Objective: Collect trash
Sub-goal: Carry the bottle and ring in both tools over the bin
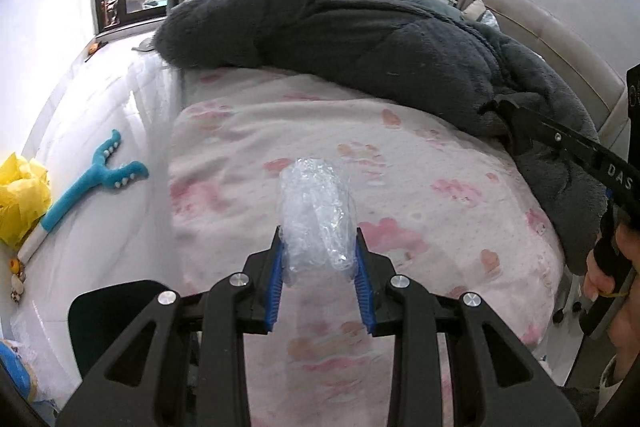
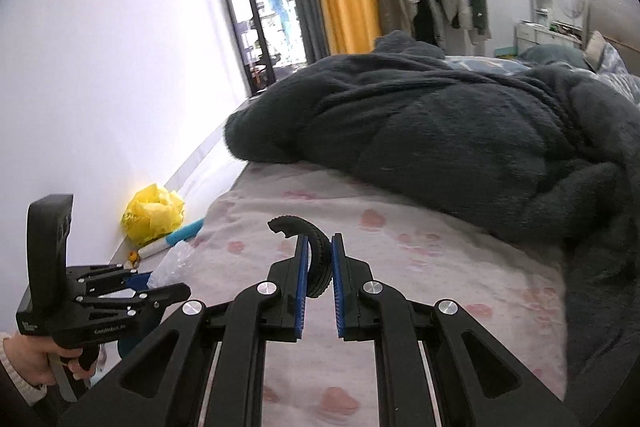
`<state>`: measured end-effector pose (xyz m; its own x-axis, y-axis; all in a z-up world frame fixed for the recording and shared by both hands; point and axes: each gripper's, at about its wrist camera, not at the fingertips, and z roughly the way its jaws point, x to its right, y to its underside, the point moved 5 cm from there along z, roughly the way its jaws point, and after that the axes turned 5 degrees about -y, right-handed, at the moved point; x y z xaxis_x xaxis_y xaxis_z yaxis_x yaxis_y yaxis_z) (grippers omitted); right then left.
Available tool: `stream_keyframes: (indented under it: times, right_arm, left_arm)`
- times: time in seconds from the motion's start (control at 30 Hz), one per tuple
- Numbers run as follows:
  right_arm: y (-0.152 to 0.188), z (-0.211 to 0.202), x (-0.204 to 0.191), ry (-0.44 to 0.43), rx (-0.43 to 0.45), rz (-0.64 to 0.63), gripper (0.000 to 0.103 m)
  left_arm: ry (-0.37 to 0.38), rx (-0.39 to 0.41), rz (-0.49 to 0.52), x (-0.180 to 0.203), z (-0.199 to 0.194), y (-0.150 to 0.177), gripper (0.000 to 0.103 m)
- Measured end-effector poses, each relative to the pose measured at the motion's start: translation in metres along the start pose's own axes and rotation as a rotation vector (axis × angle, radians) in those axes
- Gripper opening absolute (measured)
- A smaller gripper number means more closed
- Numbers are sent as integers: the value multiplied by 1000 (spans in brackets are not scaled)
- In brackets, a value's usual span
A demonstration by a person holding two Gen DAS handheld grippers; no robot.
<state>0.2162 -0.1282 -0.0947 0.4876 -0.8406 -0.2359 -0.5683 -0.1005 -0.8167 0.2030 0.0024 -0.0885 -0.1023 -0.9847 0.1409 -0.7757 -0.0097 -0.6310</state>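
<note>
Left wrist view: clear crumpled plastic wrap (image 1: 316, 215) sits pinched between the blue pads of the left gripper (image 1: 319, 247), jaws closed on it, held just above the pink-print bed sheet (image 1: 440, 163). Right wrist view: right gripper (image 2: 319, 259) has its jaws clamped on a curved black rubber strip (image 2: 316, 259), ribbed like a tyre piece, its free end arcing up and left past the tips. So both grippers are loaded w/ one bit of trash each.

Progress, judged from this: pick-up stage looks done for these two items; drop-off not yet done. No bin or bag opening shows clearly in either view. Relative to the wrap, a yellow plastic bag (image 1: 20, 195) lies far left against the wall, crumpled, on the white strip beside the bed; can't tell if it's the trash bag or more trash. Between it and the wrap lies a blue Y-shaped toy (image 1: 96, 179), prob. not trash, though that's a guess.

Room to move: beyond the wrap, a big dark grey blanket (image 1: 360, 39) heaps across the bed, blocking forward travel at low height. Right of the wrap the sheet runs bare to the bed edge, where the right gripper's body comes in. Left of the wrap the sheet edge drops to the white strip, then the wall close behind, so tight that way. Toward the holder is the freest path.
</note>
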Motion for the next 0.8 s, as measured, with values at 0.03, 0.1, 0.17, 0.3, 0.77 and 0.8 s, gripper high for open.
stream_keyframes:
  times: [0.03,0.1,0.17,0.3,0.77,0.8]
  right_arm:
    - [0,3,-5,-3,-3,-10,11]
    - [-2,8,-17,-17,-9,-28,11]
    - [-4,13,-27,-30,-10,-40,11]
    - [-10,25,-45,-61,-16,-54,11]
    - [-16,75,-128,-165,-62,-132,12]
    - [-15,79,-133,-173,-67,-137,12]
  left_arm:
    - [-4,0,-4,-4,-1,1,34]
    - [-20,-6,-18,-17,-2,2,34]
    - [-40,-20,-35,-32,0,5,34]
    - [-80,-48,-56,-60,4,16,34]
    - [-188,-223,-132,-151,33,77,34]
    - [-191,-235,-137,-156,36,81,34]
